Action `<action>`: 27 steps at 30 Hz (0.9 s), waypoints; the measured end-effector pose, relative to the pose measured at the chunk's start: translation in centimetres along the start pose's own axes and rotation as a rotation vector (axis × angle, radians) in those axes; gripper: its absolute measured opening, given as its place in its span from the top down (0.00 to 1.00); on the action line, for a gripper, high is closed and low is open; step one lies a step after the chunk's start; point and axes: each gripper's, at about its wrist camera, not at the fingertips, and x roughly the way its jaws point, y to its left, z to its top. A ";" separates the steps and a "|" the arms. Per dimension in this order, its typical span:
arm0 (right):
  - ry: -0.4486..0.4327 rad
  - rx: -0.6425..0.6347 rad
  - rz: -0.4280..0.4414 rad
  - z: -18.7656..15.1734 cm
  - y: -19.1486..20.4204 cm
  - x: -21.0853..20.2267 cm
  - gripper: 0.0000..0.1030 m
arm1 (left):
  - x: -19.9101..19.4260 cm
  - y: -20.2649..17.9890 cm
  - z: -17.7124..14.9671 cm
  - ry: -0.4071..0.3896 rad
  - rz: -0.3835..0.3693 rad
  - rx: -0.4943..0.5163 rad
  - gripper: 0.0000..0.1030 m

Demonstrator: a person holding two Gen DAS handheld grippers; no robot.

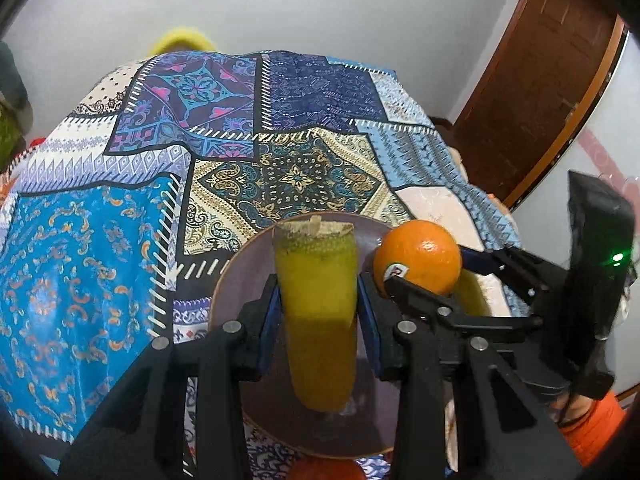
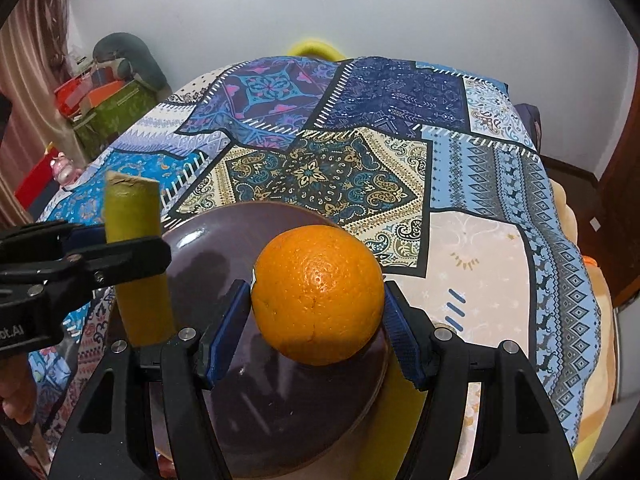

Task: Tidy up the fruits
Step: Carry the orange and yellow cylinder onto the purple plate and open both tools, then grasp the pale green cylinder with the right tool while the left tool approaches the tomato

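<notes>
Fingers of the left gripper [image 1: 318, 308] are clamping a yellow-green banana [image 1: 316, 304] by its sides, holding it above the brown plate [image 1: 240, 280], while the right gripper [image 2: 318, 320] is squeezing an orange [image 2: 318, 294] between its blue pads [image 2: 226, 320] over the same plate's right side. Beyond the plate, a patchwork cloth [image 2: 320, 172] is covering the surface, and another yellow piece [image 2: 394, 412] is lying by the plate's near right rim under the orange.
</notes>
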 end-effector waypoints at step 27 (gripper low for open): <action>-0.148 -0.041 -0.112 -1.4 -0.3 -8.8 0.23 | -5.3 -0.5 -4.5 0.005 0.117 0.004 0.53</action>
